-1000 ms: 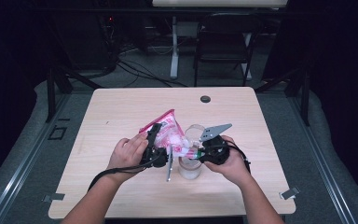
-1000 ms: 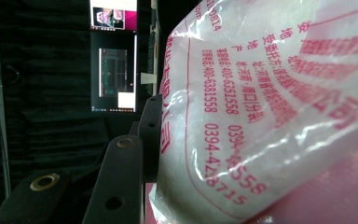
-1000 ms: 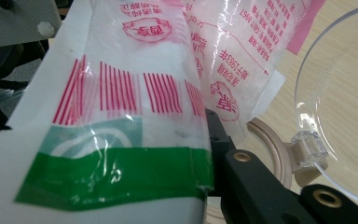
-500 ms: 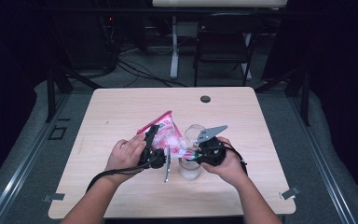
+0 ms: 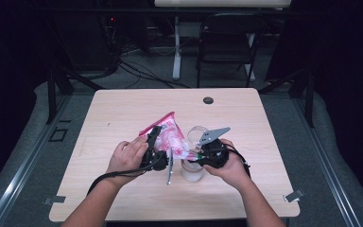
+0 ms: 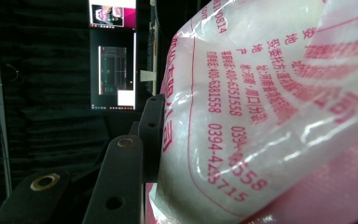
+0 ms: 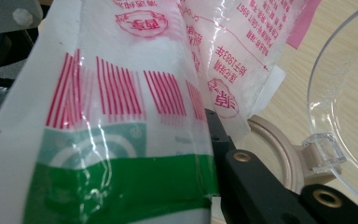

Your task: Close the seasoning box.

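High view, bag: a pink-and-white plastic bag (image 5: 170, 137) of white granules is held tilted between both hands, above the surface (image 5: 123, 113) and over a clear jar (image 5: 192, 171).
Left claw (image 5: 154, 137): clamped on the bag's fat upper side; in the left gripper view one black finger (image 6: 151, 135) presses into the film.
Right claw (image 5: 196, 156): pinched together on the bag's lower corner, beside the jar's mouth.
Jar: its hinged clear lid (image 7: 345, 93) stands open next to the rim.
Risk, spill: if the corner sits off the rim, I'd expect granules to land on the wood.
Risk, slip: slick film could slide out of the left grip, dropping the bag onto the jar.
Risk, tip: a nudge from the right hand (image 5: 231, 165) might topple the jar.
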